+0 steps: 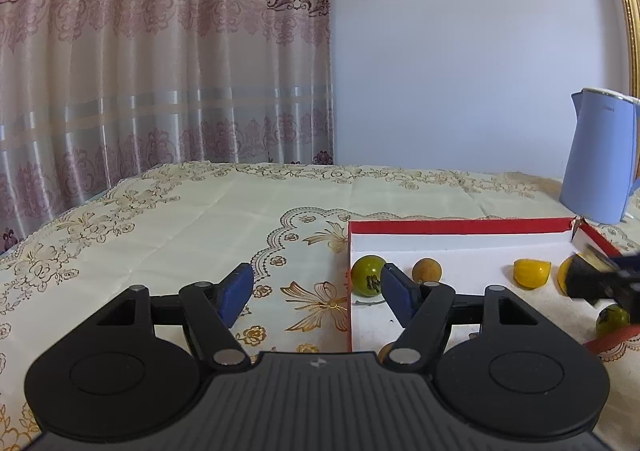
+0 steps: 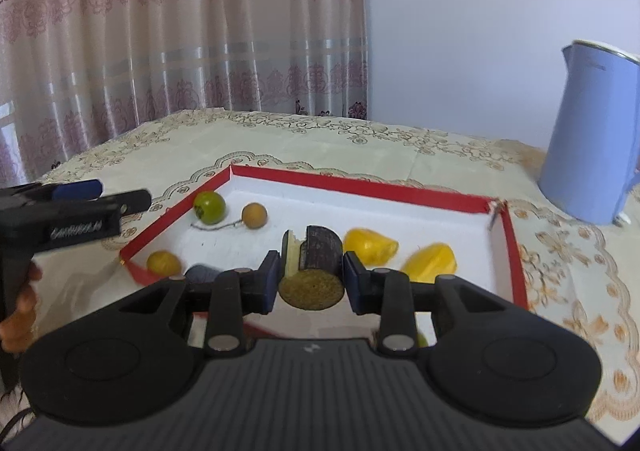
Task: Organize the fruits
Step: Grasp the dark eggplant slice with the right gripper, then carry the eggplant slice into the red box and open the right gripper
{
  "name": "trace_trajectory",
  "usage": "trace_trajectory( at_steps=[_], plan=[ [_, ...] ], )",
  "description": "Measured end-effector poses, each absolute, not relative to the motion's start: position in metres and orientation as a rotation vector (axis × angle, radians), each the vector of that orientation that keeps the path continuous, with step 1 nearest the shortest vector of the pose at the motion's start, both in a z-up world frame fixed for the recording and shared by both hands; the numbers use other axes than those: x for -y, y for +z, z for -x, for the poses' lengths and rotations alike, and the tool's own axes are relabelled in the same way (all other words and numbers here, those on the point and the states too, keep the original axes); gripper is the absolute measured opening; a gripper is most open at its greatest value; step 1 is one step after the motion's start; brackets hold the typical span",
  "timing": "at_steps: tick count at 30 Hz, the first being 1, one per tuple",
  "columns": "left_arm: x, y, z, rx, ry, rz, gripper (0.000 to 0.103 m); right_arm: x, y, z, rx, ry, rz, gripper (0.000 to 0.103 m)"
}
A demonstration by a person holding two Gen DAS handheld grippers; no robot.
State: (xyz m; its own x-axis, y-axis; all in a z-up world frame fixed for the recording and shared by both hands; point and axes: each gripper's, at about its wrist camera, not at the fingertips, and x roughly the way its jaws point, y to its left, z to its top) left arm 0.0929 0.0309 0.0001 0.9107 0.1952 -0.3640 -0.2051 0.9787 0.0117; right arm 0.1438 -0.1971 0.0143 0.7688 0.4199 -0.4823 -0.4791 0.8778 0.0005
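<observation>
A red-rimmed white tray [image 2: 360, 183] [image 1: 456, 226] holds loose fruits: a green tomato [image 2: 209, 206] [image 1: 368, 275], a small brown longan [image 2: 254, 215] [image 1: 427, 271], two yellow pieces [image 2: 370, 247] [image 2: 431, 263] and an orange fruit [image 2: 163, 263]. My right gripper [image 2: 311, 281] is shut on a dark-skinned, pale-fleshed cylinder of fruit [image 2: 316, 265] above the tray's near side. My left gripper [image 1: 316, 293] is open and empty over the tray's left rim; it also shows in the right wrist view [image 2: 80, 191].
A blue electric kettle [image 2: 592, 131] [image 1: 600, 159] stands behind the tray's right corner. The table wears a cream embroidered cloth [image 1: 200, 219]. A patterned curtain [image 1: 160, 51] hangs behind the table's far left edge.
</observation>
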Motion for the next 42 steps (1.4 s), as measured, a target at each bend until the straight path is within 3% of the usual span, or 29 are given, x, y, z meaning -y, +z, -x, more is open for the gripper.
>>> trace_trajectory(
  at_steps=[5,37,38,42],
  plan=[
    [-0.028,0.0,-0.093,-0.37,0.213,0.011,0.08,0.179,0.018,-0.167,-0.504,0.477,0.158,0.032],
    [-0.028,-0.003,-0.097,-0.398,0.216,-0.001,0.081,0.155,-0.005,-0.236,-0.613,0.393,0.137,0.032],
    [-0.028,-0.003,-0.097,-0.397,0.216,-0.002,0.081,0.155,-0.005,-0.236,-0.611,0.391,0.135,0.033],
    [-0.028,-0.003,-0.097,-0.398,0.215,-0.003,0.081,0.161,-0.001,-0.227,-0.588,0.391,0.111,0.052]
  ],
)
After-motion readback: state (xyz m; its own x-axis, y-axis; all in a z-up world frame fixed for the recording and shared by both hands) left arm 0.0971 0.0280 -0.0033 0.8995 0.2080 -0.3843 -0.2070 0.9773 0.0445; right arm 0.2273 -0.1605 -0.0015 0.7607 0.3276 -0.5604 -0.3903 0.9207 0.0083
